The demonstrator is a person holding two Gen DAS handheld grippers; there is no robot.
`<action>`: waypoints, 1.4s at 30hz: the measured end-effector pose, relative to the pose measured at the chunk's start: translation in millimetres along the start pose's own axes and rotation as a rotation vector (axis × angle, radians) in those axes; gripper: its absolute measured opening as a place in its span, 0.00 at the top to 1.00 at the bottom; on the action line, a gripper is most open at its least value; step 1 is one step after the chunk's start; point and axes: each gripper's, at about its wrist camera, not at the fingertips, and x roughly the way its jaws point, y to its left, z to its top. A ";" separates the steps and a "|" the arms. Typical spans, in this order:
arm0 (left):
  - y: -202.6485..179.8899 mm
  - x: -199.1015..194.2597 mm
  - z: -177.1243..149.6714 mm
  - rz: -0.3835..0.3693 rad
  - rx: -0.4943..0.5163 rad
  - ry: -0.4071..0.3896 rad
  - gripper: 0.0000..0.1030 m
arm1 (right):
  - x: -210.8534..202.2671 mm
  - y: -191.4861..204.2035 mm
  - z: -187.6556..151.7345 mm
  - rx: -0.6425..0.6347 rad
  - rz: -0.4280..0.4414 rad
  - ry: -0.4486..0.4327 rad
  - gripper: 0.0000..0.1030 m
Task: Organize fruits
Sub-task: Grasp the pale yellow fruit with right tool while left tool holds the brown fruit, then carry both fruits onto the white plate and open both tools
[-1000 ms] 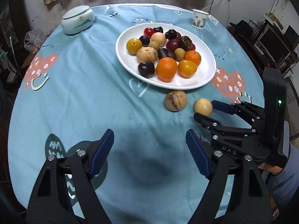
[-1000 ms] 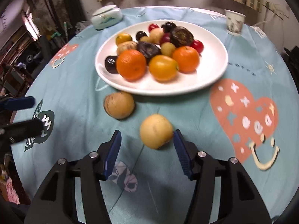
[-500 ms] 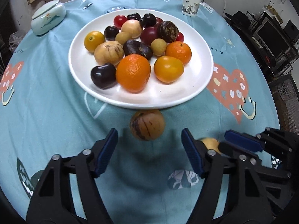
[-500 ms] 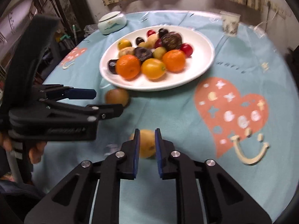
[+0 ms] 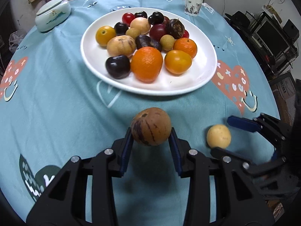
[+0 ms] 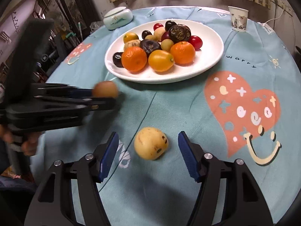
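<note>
A: The left gripper [image 5: 151, 141] has just been closing; its blue pads now pinch the brown striped fruit [image 5: 151, 129] at its sides, just short of the white plate [image 5: 203, 79].

B: And the right gripper [image 6: 148, 155]?

A: Its jaws have just been opening and stand spread around the pale yellow fruit [image 6: 151, 143], not touching it. The plate lies straight ahead of both.

B: Anything unclear?

A: Whether the brown fruit rests on the tablecloth [image 5: 56, 98] or hangs clear; its underside is hidden.
</note>
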 end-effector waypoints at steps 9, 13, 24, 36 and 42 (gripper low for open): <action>11.3 -12.5 -26.8 0.050 -0.011 0.005 0.63 | 11.1 5.8 -4.8 -0.040 -0.057 0.043 0.62; 10.9 -16.9 -32.7 0.057 0.000 0.006 0.63 | 7.2 7.1 -10.0 -0.021 -0.054 0.043 0.62; 4.8 -44.6 -42.0 0.052 0.060 -0.039 0.63 | -18.1 33.5 -30.5 0.053 0.015 0.008 0.62; 2.7 -48.8 -62.2 0.039 0.173 -0.011 0.63 | -11.8 95.4 -62.4 0.063 0.083 0.067 0.62; 7.1 -44.7 -54.2 0.023 0.187 -0.009 0.63 | -17.1 93.7 -49.1 0.090 0.052 0.033 0.62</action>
